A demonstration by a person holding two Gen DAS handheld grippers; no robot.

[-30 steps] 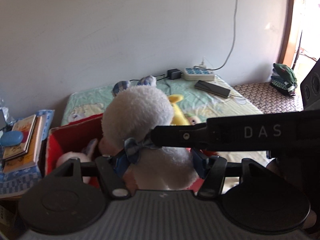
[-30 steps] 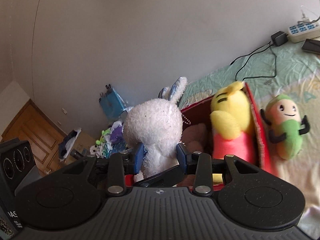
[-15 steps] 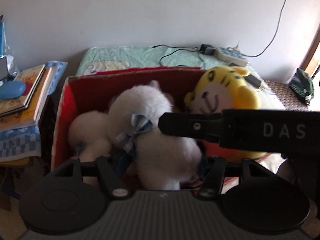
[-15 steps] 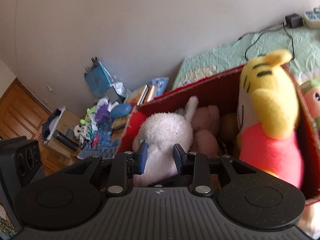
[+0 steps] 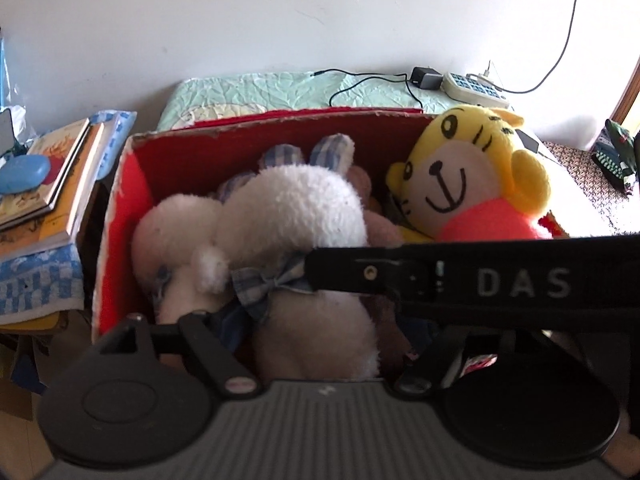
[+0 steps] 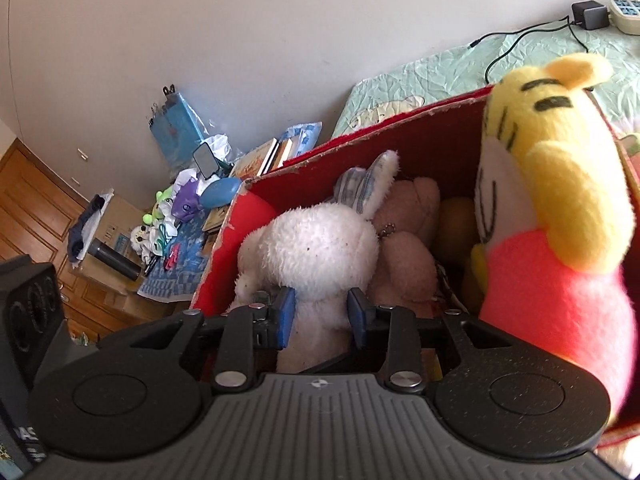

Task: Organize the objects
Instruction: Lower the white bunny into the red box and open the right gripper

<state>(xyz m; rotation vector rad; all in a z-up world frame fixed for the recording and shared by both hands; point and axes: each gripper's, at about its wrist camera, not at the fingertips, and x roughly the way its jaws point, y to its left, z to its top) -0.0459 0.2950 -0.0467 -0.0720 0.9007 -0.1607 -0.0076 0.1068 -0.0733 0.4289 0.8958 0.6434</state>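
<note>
Presently, the bed, covered in a pale green sheet, carries a red cardboard box standing open on it. Inside the box, a yellow tiger plush in a pink top leans upright against the right-hand end. A white rabbit plush with checked ears and a checked bow lies in the left half of the box, touching a tan bear plush that sits between it and the tiger. The right tongs are closed narrowly on the rabbit's white body, blue pads pressing in from both sides. The left tongs straddle the same rabbit lower down, set wide; whether their fingers actually press the plush cannot be told. A stack of books lies on the cluttered counter beside the box, a blue case resting on top. A white power strip lies on the bed near the wall.
</note>
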